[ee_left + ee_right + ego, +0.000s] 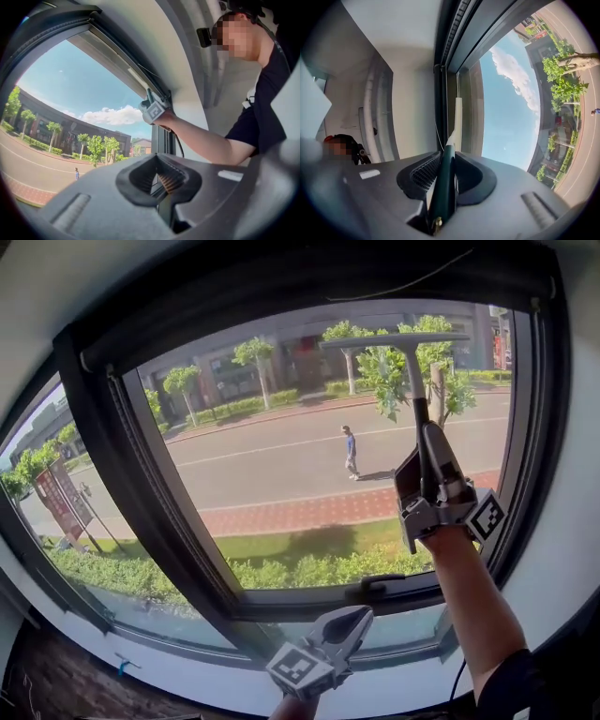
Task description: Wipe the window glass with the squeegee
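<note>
The squeegee's pale blade (394,339) lies across the top of the window glass (281,465), and its dark handle (415,385) runs down into my right gripper (424,432), which is shut on it. In the right gripper view the green handle (444,183) sits clamped between the jaws, and the white blade (457,119) rests against the glass by the frame. My left gripper (352,620) hangs low by the sill, shut with nothing in it. In the left gripper view its jaws (161,180) meet, and the right gripper (154,108) shows high at the frame.
A dark window frame (141,474) splits the glass from a left pane (56,484). A black latch handle (375,585) sits on the bottom rail. The white sill (187,671) runs below. The right frame post (525,427) stands close beside the right gripper.
</note>
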`<state>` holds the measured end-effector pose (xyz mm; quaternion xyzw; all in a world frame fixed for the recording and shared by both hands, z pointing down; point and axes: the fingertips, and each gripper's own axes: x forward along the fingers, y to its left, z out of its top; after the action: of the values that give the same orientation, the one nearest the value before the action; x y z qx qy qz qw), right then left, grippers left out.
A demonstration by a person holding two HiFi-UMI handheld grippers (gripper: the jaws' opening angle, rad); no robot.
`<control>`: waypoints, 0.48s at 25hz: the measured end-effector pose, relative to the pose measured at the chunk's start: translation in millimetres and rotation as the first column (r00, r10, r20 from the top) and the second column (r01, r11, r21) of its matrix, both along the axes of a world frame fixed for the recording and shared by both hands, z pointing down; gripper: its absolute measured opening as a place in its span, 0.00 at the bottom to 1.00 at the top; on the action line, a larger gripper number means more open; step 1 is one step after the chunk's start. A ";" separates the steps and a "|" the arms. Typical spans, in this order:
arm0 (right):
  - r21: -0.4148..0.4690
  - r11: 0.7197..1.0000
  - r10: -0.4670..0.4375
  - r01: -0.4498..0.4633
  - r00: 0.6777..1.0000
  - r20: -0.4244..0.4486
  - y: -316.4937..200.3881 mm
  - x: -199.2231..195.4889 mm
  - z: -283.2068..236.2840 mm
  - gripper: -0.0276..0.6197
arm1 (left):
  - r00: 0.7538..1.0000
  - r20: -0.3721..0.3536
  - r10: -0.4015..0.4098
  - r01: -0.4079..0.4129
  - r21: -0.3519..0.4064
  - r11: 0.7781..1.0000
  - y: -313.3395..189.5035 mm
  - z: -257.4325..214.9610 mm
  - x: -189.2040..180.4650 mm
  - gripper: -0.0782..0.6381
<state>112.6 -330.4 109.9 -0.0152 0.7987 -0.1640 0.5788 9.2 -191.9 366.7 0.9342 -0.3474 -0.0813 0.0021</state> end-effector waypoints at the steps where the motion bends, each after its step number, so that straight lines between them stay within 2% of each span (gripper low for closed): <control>1: 0.007 1.000 0.003 -0.003 1.000 -0.005 -1.1 -2.1 -4.7 0.19 | 1.000 -0.005 -0.002 0.002 -0.004 1.000 0.5 0.4 -2.8 0.11; 9: 0.040 0.999 0.002 -0.003 1.000 0.020 -23.9 -9.9 -38.0 0.19 | 0.999 0.001 -0.034 0.034 0.021 0.999 -7.7 -12.1 -25.7 0.11; 12: 0.025 0.998 -0.053 0.052 0.997 0.056 -9.1 -22.9 -55.1 0.19 | 0.999 0.006 -0.038 0.038 0.020 0.999 -9.6 -11.6 -28.5 0.11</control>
<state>89.7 -339.5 54.9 0.0172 0.7839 -0.1701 0.5968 -19.3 -201.4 355.1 0.9277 -0.3641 -0.0815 -0.0098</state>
